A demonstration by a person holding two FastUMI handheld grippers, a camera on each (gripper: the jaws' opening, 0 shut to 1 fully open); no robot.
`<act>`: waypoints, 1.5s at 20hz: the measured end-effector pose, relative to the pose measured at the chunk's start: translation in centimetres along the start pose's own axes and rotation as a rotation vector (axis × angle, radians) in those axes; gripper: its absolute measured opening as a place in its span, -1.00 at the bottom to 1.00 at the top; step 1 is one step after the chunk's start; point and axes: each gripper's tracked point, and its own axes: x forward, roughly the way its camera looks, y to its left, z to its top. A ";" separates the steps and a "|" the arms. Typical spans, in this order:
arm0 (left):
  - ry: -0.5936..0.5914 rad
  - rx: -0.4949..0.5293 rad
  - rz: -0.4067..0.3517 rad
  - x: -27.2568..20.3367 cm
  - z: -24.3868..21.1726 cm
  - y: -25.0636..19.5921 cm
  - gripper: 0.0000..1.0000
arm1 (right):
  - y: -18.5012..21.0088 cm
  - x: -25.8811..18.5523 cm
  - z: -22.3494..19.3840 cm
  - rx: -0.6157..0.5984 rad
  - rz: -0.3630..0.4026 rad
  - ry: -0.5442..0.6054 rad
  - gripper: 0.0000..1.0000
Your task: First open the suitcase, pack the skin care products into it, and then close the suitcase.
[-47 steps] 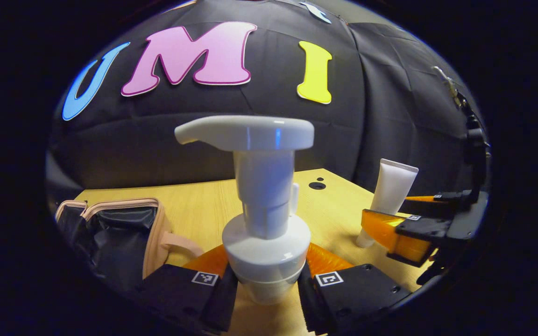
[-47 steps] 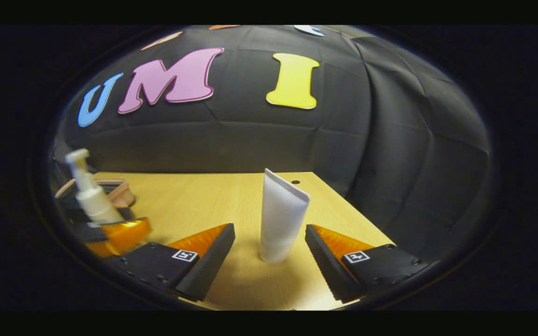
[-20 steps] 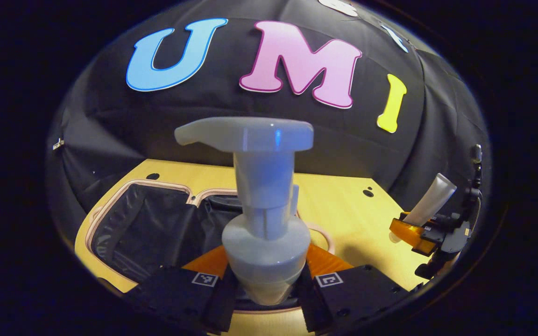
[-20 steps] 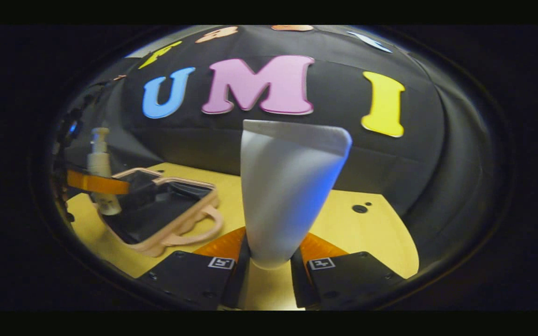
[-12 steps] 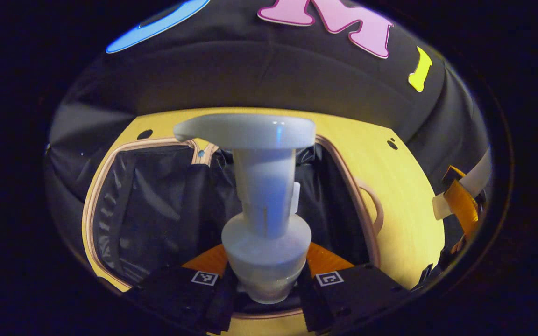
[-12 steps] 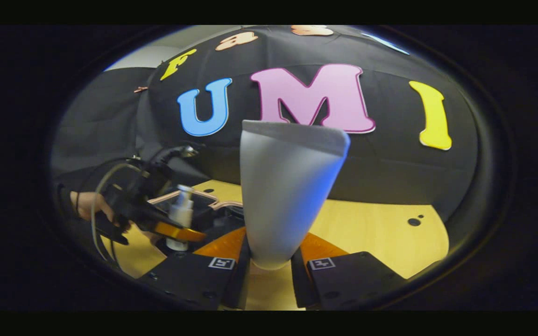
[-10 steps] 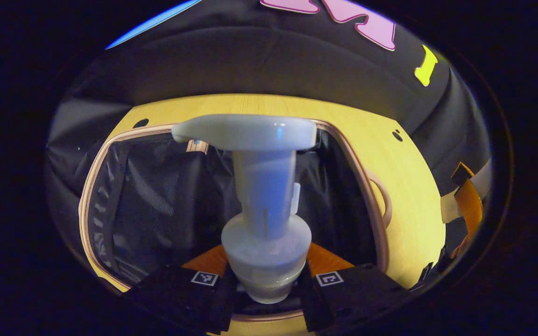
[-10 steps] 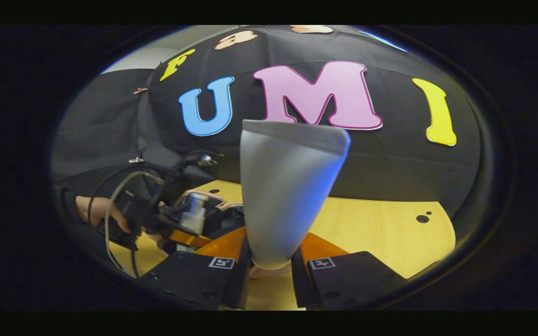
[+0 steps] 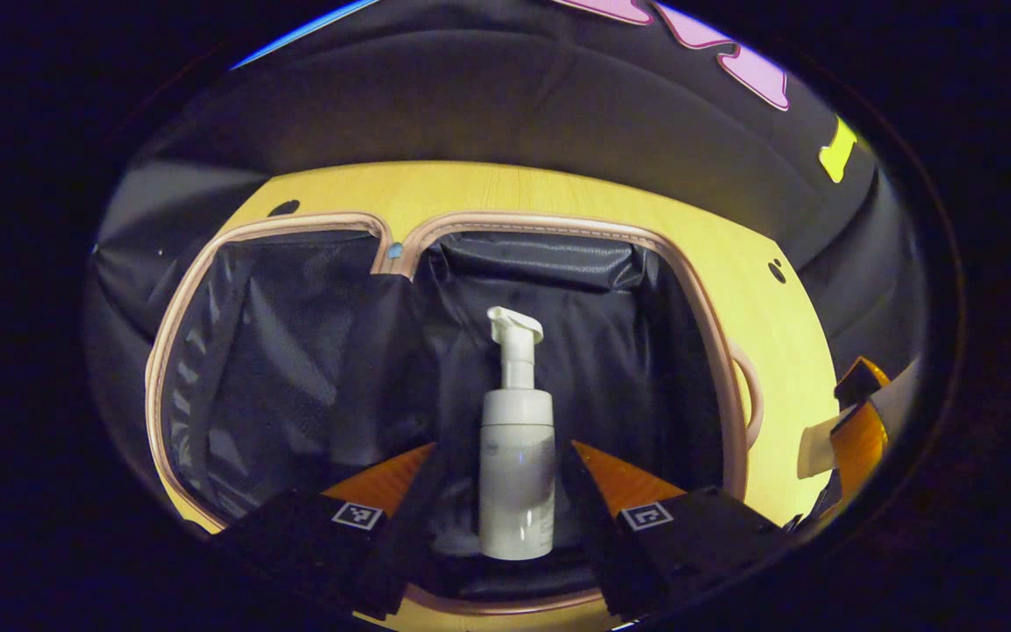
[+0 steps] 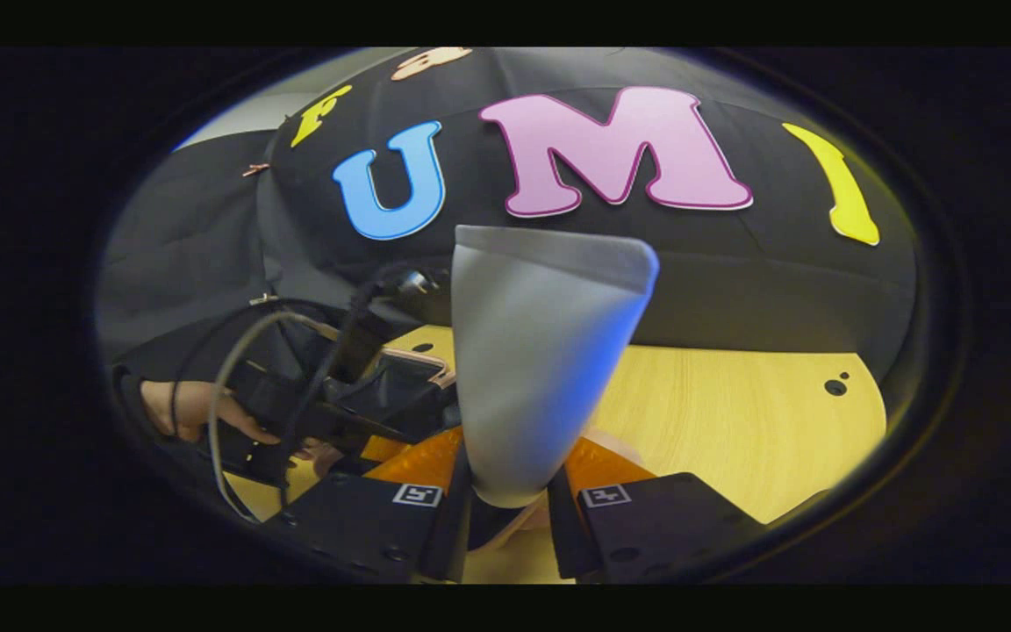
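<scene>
The pink-rimmed suitcase (image 9: 558, 224) lies open on the wooden table (image 9: 488, 189), both black-lined halves showing. A white pump bottle (image 9: 517, 474) rests on the lining of its right half, pump end pointing away. My left gripper (image 9: 501, 446) hovers above it, open, fingers apart on either side and not touching it. My right gripper (image 10: 508, 474) is shut on a white tube (image 10: 541, 351), held upright over the table beside the suitcase (image 10: 409, 360). In the left gripper view the right gripper (image 9: 856, 421) and the tube (image 9: 817, 436) sit at the far right edge.
In the right gripper view a hand (image 10: 176, 404) holds the left gripper (image 10: 330, 421), with cables looping over the suitcase. Bare table (image 10: 734, 421) stretches to the right, with small holes near its back corner. The black cloth wall rises close behind.
My left gripper carried the pump bottle over the open suitcase, then opened and let it go into the right half. My right gripper closed on the tube, lifted it and moved toward the suitcase.
</scene>
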 end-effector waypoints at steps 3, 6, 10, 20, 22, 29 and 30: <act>-0.227 -0.030 0.057 -5.9 2.3 2.4 0.77 | 0.9 1.1 -1.7 0.041 -0.011 0.076 -0.26; -0.367 -0.040 0.059 -12.6 0.6 3.6 0.78 | 1.4 2.1 -2.9 0.078 -0.041 0.141 -0.15; -0.388 -0.107 -0.098 -19.3 -3.7 1.2 0.82 | 1.9 3.1 -6.0 0.149 -0.116 0.294 -0.15; -0.414 -0.198 -0.338 -29.9 -5.8 0.1 0.84 | 1.4 4.9 -14.1 0.267 -0.352 0.648 -0.16; -0.419 -0.195 -0.287 -29.8 -6.0 2.7 0.84 | 1.0 5.3 -13.5 0.283 -0.381 0.632 -0.20; -0.407 -0.317 -0.134 -23.2 -3.5 16.7 0.84 | 1.8 1.8 -6.9 0.249 -0.374 0.453 0.80; -0.405 -0.338 -0.106 -21.0 -2.7 19.9 0.89 | 2.1 0.6 -5.2 0.239 -0.366 0.394 0.88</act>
